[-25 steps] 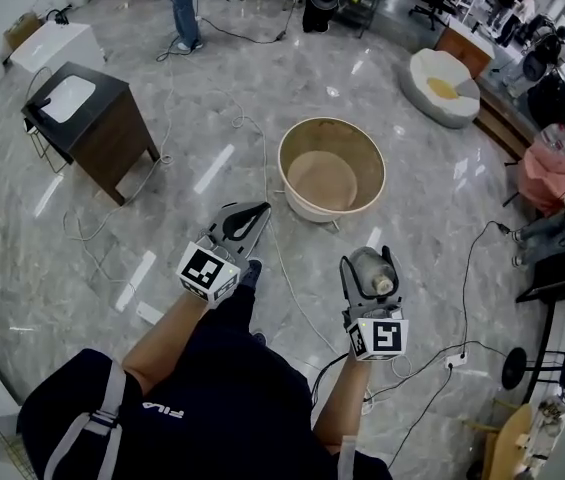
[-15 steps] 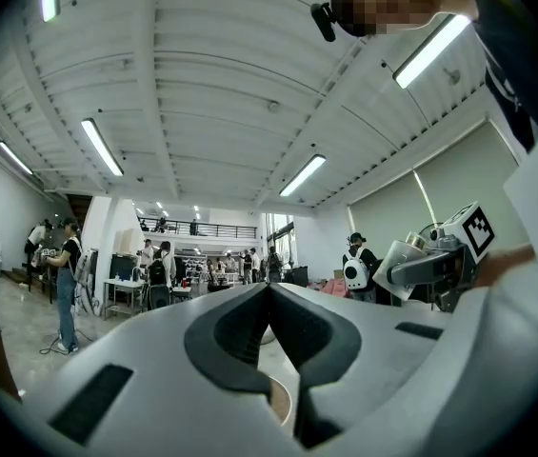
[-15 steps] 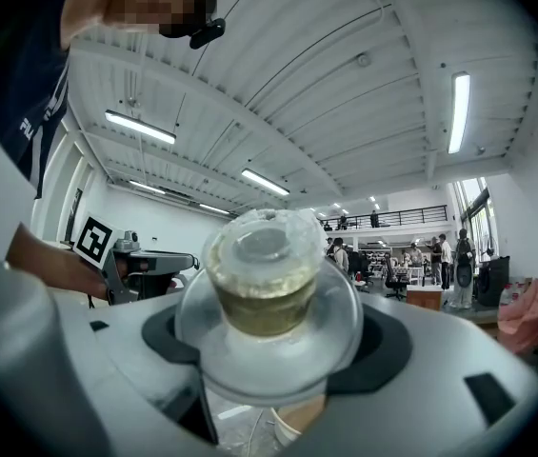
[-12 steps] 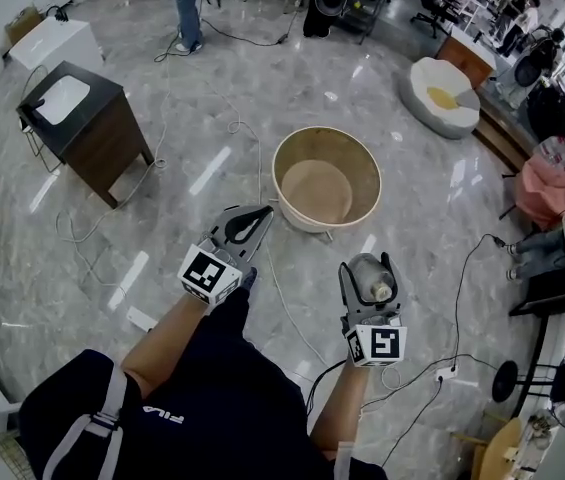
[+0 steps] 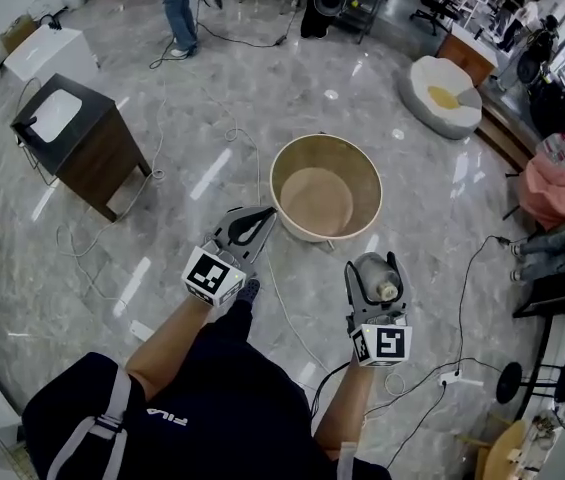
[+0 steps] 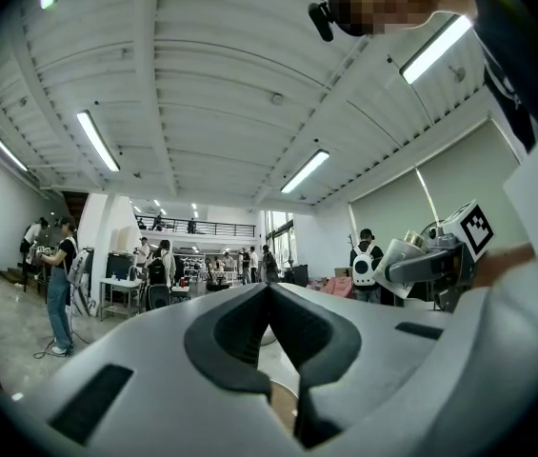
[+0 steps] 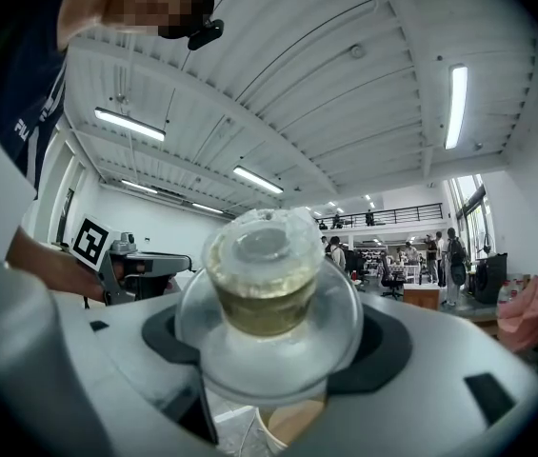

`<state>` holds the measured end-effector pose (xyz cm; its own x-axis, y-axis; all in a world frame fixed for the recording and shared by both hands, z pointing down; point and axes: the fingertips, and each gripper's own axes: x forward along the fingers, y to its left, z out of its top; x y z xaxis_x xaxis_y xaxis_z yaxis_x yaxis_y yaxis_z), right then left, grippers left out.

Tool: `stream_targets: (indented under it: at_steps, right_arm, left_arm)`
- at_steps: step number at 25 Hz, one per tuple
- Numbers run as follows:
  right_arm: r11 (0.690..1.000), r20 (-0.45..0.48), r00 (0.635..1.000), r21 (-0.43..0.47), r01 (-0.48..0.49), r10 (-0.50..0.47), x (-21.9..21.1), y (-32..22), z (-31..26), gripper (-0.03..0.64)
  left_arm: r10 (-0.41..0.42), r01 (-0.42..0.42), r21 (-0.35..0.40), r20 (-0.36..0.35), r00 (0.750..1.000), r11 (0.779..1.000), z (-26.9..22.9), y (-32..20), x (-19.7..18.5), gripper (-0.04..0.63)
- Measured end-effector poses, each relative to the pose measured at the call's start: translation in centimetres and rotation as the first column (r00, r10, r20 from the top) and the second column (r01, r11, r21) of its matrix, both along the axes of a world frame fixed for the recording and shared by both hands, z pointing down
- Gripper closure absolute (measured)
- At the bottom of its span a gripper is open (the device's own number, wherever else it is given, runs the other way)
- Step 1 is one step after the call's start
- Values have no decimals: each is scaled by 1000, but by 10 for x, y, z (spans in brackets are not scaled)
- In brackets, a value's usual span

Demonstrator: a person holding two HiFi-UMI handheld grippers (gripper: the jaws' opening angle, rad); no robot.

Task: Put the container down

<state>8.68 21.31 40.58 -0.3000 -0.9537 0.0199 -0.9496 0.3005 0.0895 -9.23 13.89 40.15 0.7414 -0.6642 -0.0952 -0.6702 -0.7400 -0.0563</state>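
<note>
My right gripper (image 5: pixel 375 271) is shut on a clear plastic container (image 5: pixel 378 279) with a pale cap; in the right gripper view the container (image 7: pixel 267 295) fills the space between the jaws, cap end pointing away. My left gripper (image 5: pixel 253 225) is shut with nothing in it, its tips near the rim of a large round wooden tub (image 5: pixel 325 188) on the floor. In the left gripper view the left gripper (image 6: pixel 270 298) has its jaws pressed together, and the right gripper with the container (image 6: pixel 419 260) shows at the right.
A dark wooden cabinet (image 5: pixel 80 144) with a white top stands at the left. White cables (image 5: pixel 280 278) run across the marble floor. A white cushion seat (image 5: pixel 442 93) lies at the back right, and a person's legs (image 5: pixel 179 8) are at the far back.
The view has shifted slightly toward the tub. Both grippers hold about the same pose, the right still carrying the container.
</note>
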Motion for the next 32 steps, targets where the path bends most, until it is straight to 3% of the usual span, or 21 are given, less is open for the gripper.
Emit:
stream_targets:
  at_steps: [16,23,32]
  right_arm:
    - [993,-3,993,-11,-122,122,-11,-176,-15,256]
    - [987,-10,987,-20,-160,160,5,-216,-15,256]
    - [992,-26,992,-30,-121,120,22,-257,-11,256]
  left_arm:
    - [17,-17,-20,25,1000,1000,-16,-206,-15,571]
    - [59,-58,-30,12,998,998,-14,-251,6,571]
    - [42,-41,-40,12,999,998,-14,-284,32,571]
